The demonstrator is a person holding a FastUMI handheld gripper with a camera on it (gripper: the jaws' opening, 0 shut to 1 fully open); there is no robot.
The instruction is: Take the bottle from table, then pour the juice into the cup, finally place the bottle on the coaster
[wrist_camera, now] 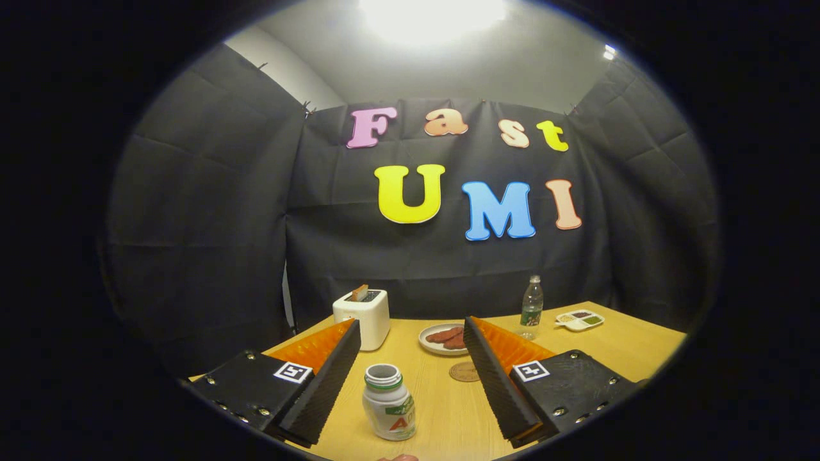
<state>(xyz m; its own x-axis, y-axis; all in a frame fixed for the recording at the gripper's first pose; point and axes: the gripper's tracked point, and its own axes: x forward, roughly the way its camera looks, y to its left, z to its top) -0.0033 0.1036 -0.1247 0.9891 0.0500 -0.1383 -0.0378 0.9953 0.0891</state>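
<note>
In the gripper view, the gripper (pixel 410 384) hangs over a light wooden table (pixel 442 410) with its two fingers (pixel 333 378) spread wide apart, holding nothing. Between them, nearer the left finger but touching neither, stands the bottle (pixel 388 402) — a small, squat white one, upright, its mouth uncapped and ringed by a green collar, with a printed label on its side. Just ahead of the fingers, close against the inner edge of the right finger, a round brown coaster (pixel 464 372) lies flat on the table, partly hidden by that finger. Beyond it sits a white plate (pixel 432 344) carrying a few reddish-brown slices of food. To the left of the plate, just past the tip of the left finger, a white toaster (pixel 366 315) stands with a piece of toast poking up from its slot. Farther back on the right, a clear plastic water bottle (pixel 531 307) with a white cap and a green label stands upright, and just beside it to the right rests a small white divided dish (pixel 580 320) holding dark and green portions. Black cloth walls (pixel 211 211) close in the booth behind the table, and a bright ceiling light (pixel 432 18) glares overhead — its glow washes out the ceiling around it. At the very near edge of the table, below the bottle, a small pinkish shape shows, too little of it to tell what it is.
</note>
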